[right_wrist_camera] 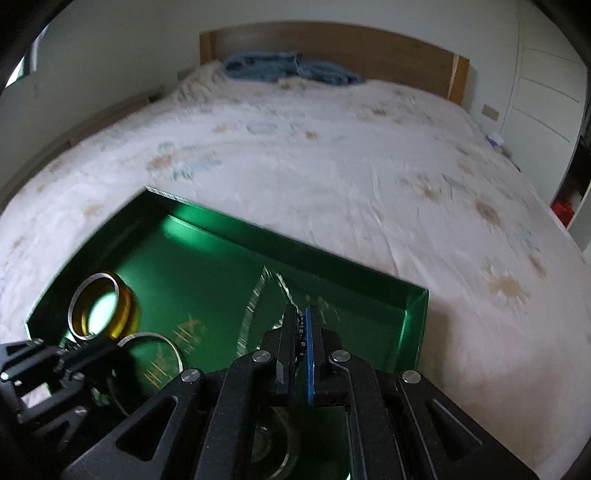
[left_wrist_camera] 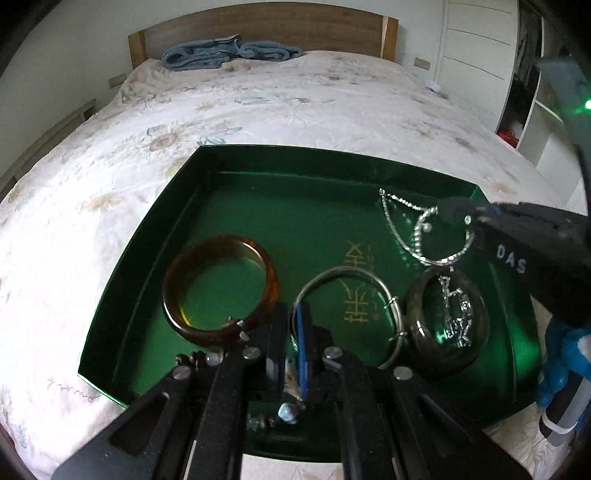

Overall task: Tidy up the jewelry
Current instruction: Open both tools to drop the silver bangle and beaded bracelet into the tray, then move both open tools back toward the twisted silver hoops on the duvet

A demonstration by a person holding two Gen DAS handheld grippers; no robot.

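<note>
Nearest the left wrist camera, the left gripper (left_wrist_camera: 293,332) is clenching the rim of a thin silver bangle (left_wrist_camera: 349,317), its fingers nearly together over the metal, while a beaded bracelet (left_wrist_camera: 280,413) is lying beneath the linkage at the near edge of the green tray (left_wrist_camera: 147,258). Just left of those fingers an amber bangle (left_wrist_camera: 219,290) is resting flat on the tray floor; to the right, a dark grey bangle (left_wrist_camera: 448,328) is sitting beside the silver one with a chain's links draped into it. Farther in, the right gripper (right_wrist_camera: 301,321) is pinching a silver chain necklace (left_wrist_camera: 417,229) near the tray's right wall (the right wrist view is blurred, so the grip reads more clearly from the left camera), and the chain is trailing toward the far corner. The tray is lying on a floral bedspread (left_wrist_camera: 277,110). At the far end, a blue towel (left_wrist_camera: 229,51) is lying against the wooden headboard (left_wrist_camera: 266,26).
</note>
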